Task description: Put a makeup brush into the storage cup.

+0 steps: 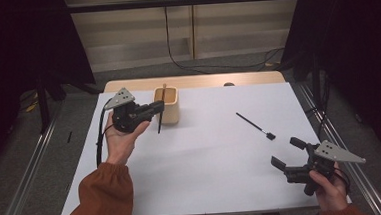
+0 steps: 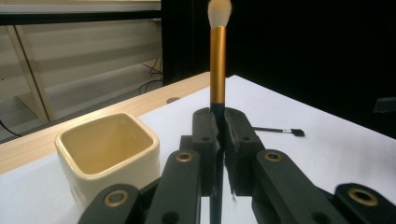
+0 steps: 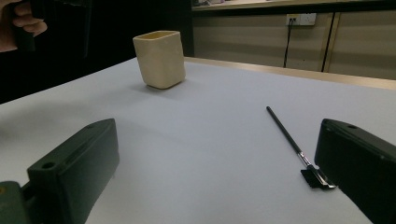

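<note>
On the white table point(image 1: 206, 151), left fingers point(image 2: 218, 135) clamp a brush point(image 2: 217, 60); right fingers point(image 1: 285, 153) gape empty.

Dim overall; white table point(image 1: 221, 150) brightest; dark, murky edges; soft shadows; near jaws blurred in gripper views.

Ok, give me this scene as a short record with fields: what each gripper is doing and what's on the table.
left gripper: shut on the makeup brush, held upright beside the cup
right gripper: open, nothing between its jaws
cup: cream, square, standing on the white sheet
small brush: thin, black, lying flat on the sheet near the right gripper
</note>
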